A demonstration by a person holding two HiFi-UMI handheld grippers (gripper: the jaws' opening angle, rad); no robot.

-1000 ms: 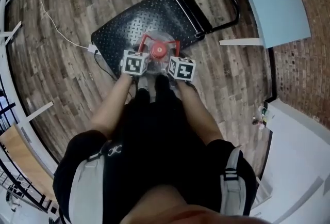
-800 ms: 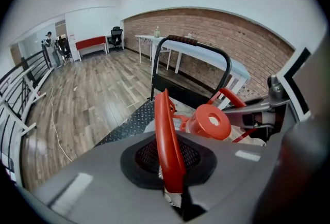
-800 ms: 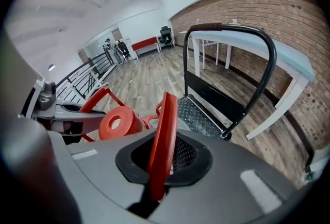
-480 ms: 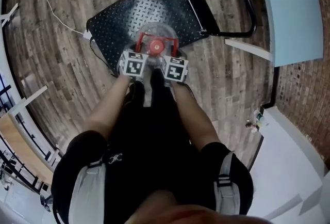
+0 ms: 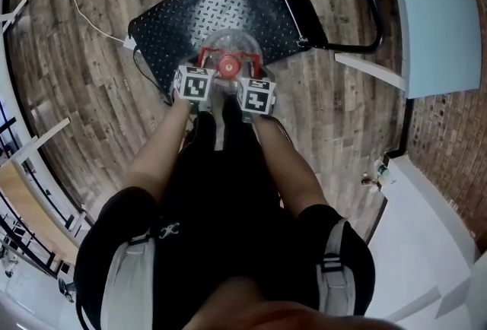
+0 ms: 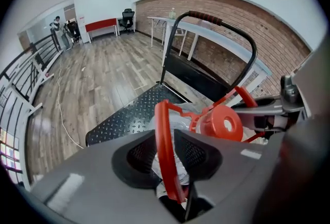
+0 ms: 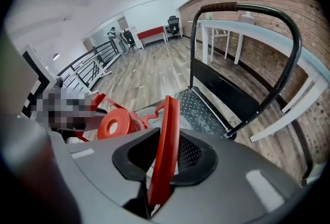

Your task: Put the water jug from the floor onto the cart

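With the red-capped clear plastic water jug [image 5: 228, 46] judged to be resting on the black checker-plate cart deck [image 5: 228, 1], in the upper middle of the head view, the release is best finished by spreading both pairs of jaws fully. They should then be drawn straight back off the red plastic carry handle [image 6: 161, 114], so the jug is not tipped. The jaws of the left gripper [image 6: 165, 156] have just been opened and stand slack around one handle strap at lower centre; those of the right gripper [image 7: 165, 158] appear likewise loosened around the other.

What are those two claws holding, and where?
Nothing is gripped. The water jug's red handles lie between the jaws of the left gripper and right gripper, pads apart; the left jaws have just been opening.
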